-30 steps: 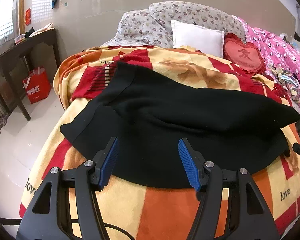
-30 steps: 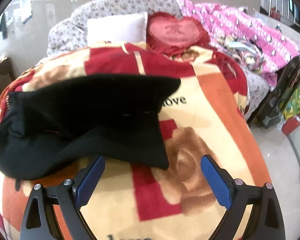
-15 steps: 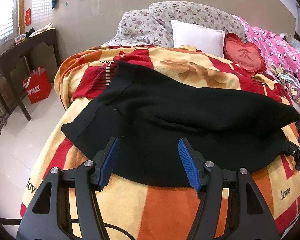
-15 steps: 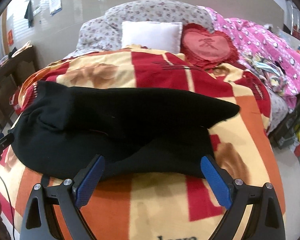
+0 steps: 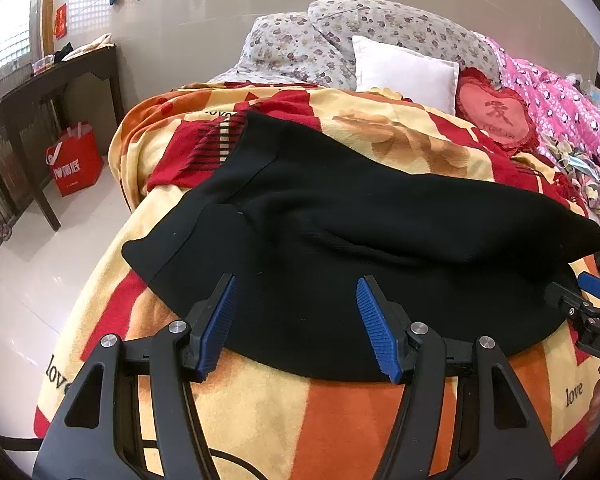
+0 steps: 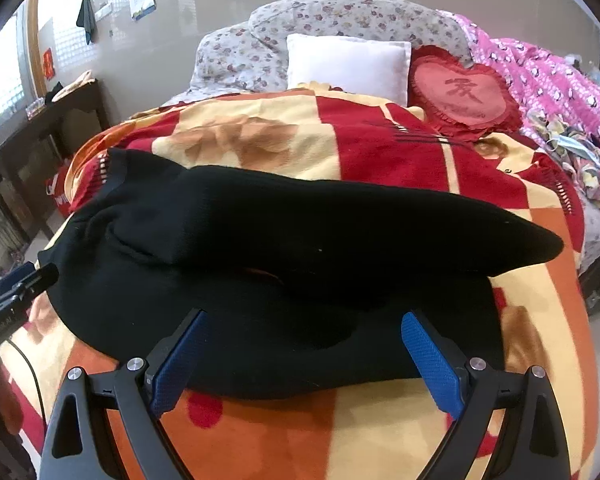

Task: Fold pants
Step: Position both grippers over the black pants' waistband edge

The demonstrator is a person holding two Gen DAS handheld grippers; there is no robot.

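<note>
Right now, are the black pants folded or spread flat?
Folded once: on the black pants, one leg lies over the other, its end pointing right, on the blanket.

Your left gripper (image 5: 294,322): matte black frame, two angled arms with triangular cut-outs, silver round screw heads at the pivots. Fingers (image 5: 374,326) carry blue ribbed pads. A black cable loops under the frame.

Your right gripper (image 6: 306,360): same black build, same silver screws, blue pads with a fine dotted texture. Seen from the left camera, its body shows white lettering, partly cut off, reading "DAS".
</note>
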